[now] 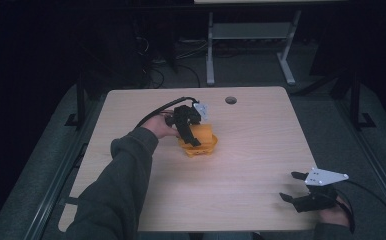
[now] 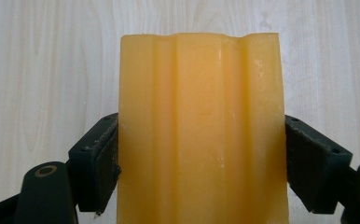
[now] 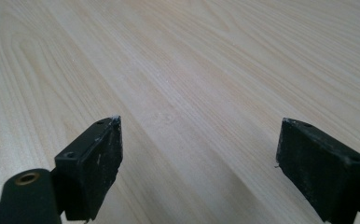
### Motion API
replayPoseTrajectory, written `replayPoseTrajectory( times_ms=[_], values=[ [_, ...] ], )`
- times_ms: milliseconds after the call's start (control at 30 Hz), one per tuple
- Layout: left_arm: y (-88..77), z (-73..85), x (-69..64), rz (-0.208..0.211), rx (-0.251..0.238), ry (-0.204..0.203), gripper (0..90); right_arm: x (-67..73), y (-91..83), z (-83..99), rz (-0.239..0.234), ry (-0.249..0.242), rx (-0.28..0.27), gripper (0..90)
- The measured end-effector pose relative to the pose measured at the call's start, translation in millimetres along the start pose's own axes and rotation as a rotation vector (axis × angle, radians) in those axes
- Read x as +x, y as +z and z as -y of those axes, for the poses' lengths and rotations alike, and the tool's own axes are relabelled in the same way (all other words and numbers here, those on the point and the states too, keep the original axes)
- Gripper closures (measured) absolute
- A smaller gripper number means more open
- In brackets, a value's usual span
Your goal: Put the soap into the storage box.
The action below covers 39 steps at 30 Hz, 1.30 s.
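Left gripper (image 2: 201,158) fingers pinch the orange block (image 2: 201,130); right gripper (image 3: 199,163) fingers spread.

Block (image 1: 201,140) mid-table (image 1: 251,150) — right tool (image 1: 295,187) near-right corner.

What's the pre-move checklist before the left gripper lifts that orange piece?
1. Left gripper jaws on both sides of the orange block: ok.
2. Grip centred on block: ok in the left gripper view.
3. Block free of the orange base under it: cannot tell.
4. Right gripper open, holding nothing: ok.
5. Right gripper away from the block, near the table front edge: ok.
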<state>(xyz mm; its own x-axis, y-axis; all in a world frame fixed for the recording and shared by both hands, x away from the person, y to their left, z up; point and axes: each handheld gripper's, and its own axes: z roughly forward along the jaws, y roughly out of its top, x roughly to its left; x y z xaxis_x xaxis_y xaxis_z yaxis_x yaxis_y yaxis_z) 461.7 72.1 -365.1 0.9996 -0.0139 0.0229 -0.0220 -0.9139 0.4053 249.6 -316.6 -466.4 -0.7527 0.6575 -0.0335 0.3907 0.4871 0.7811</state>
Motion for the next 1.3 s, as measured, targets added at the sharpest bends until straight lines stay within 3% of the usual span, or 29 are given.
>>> replayPoseTrajectory(
  times_ms=[500, 1033, 1300],
  values=[
    [18.7, -1.7, 6.8, 0.049, 0.010, 0.004, 21.0, 0.0, 1.8, 0.0, -0.006, -0.010, 0.006, 14.0],
    [22.4, -0.4, 7.0, 0.043, 0.025, 0.033, 20.8, 0.6, 2.8, -0.1, -0.016, -0.014, 0.006, 14.0],
    [23.9, -0.4, 7.7, 0.051, 0.030, 0.017, 20.1, 0.7, 3.7, -0.1, -0.021, -0.010, 0.013, 14.0]
  ],
)
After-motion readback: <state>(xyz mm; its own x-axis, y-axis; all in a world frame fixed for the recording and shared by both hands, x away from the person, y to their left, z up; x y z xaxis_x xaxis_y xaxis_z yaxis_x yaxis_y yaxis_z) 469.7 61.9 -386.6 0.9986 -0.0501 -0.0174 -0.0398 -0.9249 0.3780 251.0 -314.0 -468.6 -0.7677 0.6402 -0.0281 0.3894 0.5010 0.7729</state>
